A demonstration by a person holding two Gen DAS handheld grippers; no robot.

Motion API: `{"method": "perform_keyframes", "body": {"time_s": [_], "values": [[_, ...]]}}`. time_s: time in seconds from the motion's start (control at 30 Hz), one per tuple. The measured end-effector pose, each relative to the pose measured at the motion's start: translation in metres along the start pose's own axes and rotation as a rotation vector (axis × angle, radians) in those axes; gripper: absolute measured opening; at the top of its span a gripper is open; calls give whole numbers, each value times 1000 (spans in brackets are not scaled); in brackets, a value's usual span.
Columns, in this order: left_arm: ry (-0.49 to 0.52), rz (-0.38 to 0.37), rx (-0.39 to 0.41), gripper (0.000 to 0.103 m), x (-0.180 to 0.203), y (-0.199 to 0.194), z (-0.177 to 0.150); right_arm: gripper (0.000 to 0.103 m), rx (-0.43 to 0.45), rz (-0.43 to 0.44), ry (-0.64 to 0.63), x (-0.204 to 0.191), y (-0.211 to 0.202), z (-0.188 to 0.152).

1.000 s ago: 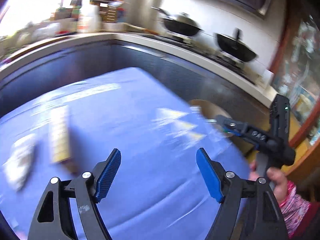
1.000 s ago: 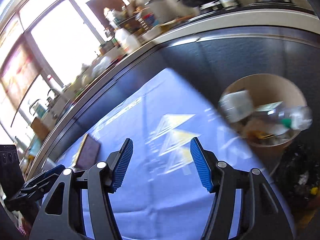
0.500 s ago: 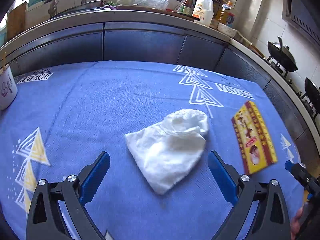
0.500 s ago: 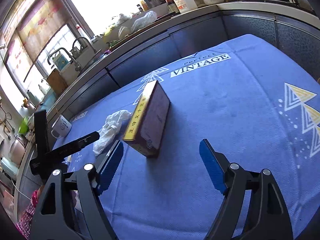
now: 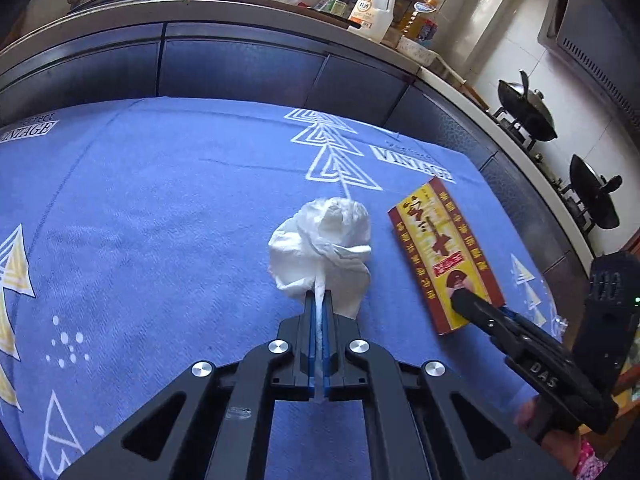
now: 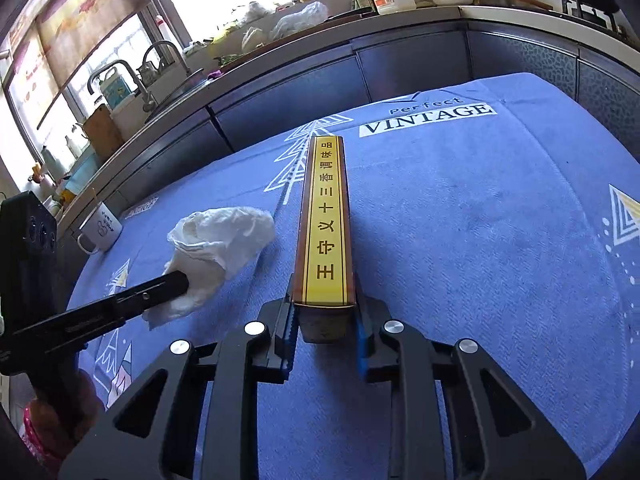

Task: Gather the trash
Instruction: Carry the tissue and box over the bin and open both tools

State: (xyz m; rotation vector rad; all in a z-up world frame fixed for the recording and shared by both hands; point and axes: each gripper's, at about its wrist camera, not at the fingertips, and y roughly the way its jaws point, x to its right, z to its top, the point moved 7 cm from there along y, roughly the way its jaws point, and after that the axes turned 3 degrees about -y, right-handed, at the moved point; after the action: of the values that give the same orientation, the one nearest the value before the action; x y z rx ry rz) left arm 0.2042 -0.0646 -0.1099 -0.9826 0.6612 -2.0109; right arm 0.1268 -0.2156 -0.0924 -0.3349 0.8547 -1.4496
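Note:
A crumpled white tissue (image 5: 320, 248) lies on the blue tablecloth (image 5: 160, 220). My left gripper (image 5: 319, 300) is shut on its near edge. It also shows in the right wrist view (image 6: 216, 248), with the left gripper (image 6: 176, 280) on it. A red and yellow seasoning box (image 5: 440, 252) lies to the right of the tissue. My right gripper (image 6: 326, 300) is shut on the near end of the box (image 6: 326, 220), which stands on its long edge. The right gripper (image 5: 468, 304) also shows in the left wrist view.
A white mug (image 6: 100, 228) stands at the table's far left edge. Dark kitchen cabinets (image 5: 240, 68) run behind the table, with bottles and a white jug (image 5: 372, 12) on the counter. Two black woks (image 5: 528, 108) sit on the stove at right.
Both grippers swung from the bin side to the table. The left gripper has closed on the tissue and the right gripper has closed on the box end.

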Motion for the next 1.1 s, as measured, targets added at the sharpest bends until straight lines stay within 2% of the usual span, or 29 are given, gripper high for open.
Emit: {"method": "perform_keyframes", "body": {"time_s": [0.23,0.37,0.47,0.6,0.87,1.1], "values": [[51,-135,9,3,61,-21,-4,21,95,-15,46,37,-60,-11],[110,-195,-16,3,109,-14,-4,21,176,-83,66,76,-104,-15],[183,-235,-50,3,158,1,-9,21,223,-145,117,120,-137,-19],[299,-303,-88,3,242,27,-15,21,277,-246,207,194,-181,-24],[484,-391,-178,3,392,81,-47,21,326,-381,361,319,-245,-36],[569,-381,-241,3,462,130,-74,22,341,-413,435,380,-258,-39]]}}
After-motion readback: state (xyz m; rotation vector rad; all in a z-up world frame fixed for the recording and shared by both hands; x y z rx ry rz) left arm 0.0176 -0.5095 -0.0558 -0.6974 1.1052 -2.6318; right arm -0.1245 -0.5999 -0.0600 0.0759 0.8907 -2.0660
